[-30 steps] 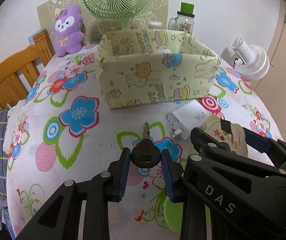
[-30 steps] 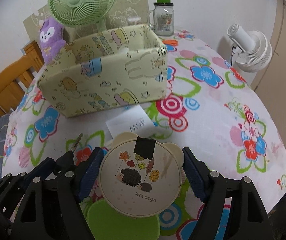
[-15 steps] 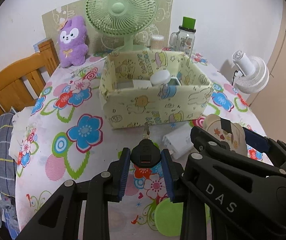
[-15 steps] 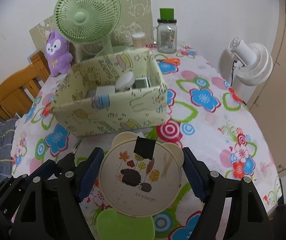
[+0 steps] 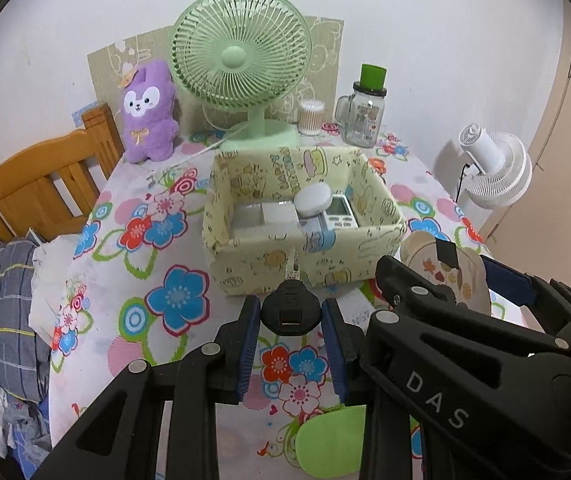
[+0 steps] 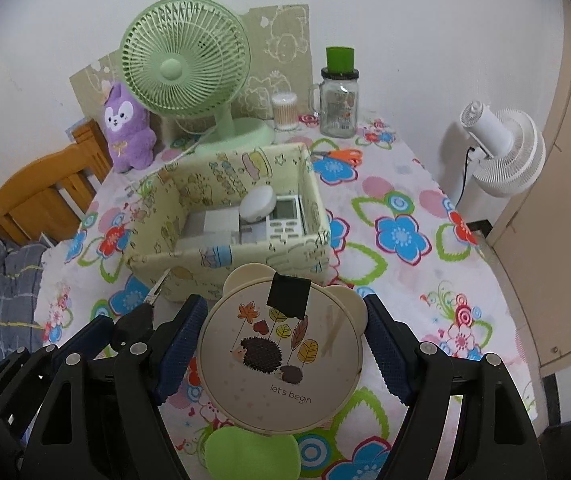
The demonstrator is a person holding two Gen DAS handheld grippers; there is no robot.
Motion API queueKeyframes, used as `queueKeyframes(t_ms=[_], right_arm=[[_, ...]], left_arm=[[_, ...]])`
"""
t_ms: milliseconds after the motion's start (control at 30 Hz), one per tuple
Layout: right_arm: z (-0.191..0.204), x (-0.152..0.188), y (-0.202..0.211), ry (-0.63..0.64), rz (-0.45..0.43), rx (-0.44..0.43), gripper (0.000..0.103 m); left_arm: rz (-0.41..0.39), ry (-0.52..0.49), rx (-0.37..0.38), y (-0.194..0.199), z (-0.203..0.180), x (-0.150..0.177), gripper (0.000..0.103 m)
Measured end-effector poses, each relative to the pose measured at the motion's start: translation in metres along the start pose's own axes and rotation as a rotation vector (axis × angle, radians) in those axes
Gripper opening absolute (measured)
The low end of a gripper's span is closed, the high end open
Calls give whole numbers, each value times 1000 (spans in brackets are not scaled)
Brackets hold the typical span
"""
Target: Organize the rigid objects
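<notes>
Both grippers had risen since the earlier frame. Left gripper [image 5: 290, 326] jaws were clamped on a key [image 5: 290, 312]; right gripper [image 6: 281, 346] jaws, part open, held a round mirror [image 6: 279, 354]. Both hung before the box [image 5: 305, 268]. Advised: clear the near wall, then release low inside.

A black-headed key [image 5: 290, 312] with a silver blade hangs in the air above the flowered table [image 5: 133, 280], blade pointing at the near wall of the yellow cartoon-print box [image 5: 305, 268]. A round cream case [image 6: 281, 354] with two small ears, a hedgehog picture and a black tape patch is also held up, face tilted toward the camera. The open box sits near the table's far edge, holding a white round puck [image 5: 312, 199], a remote [image 5: 339, 212] and flat white pieces.
</notes>
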State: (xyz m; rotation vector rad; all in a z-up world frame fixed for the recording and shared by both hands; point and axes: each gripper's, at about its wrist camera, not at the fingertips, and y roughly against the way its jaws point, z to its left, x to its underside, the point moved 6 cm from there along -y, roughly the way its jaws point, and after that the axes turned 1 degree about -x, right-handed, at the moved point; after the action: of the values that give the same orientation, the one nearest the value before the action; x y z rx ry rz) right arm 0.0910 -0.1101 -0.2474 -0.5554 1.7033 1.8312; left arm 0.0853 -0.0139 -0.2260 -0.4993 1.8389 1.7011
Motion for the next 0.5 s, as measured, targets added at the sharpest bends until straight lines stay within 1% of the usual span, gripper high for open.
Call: queueKeyframes(t_ms=[267,500], right_arm=[[0,-18,11,-6,-25,-16,80],[1,-33,14,15,-31,-18,80]], left_arm=[[-24,6,-3,11,-1,-16,31],[-34,18,0,13,-3,-31,31]])
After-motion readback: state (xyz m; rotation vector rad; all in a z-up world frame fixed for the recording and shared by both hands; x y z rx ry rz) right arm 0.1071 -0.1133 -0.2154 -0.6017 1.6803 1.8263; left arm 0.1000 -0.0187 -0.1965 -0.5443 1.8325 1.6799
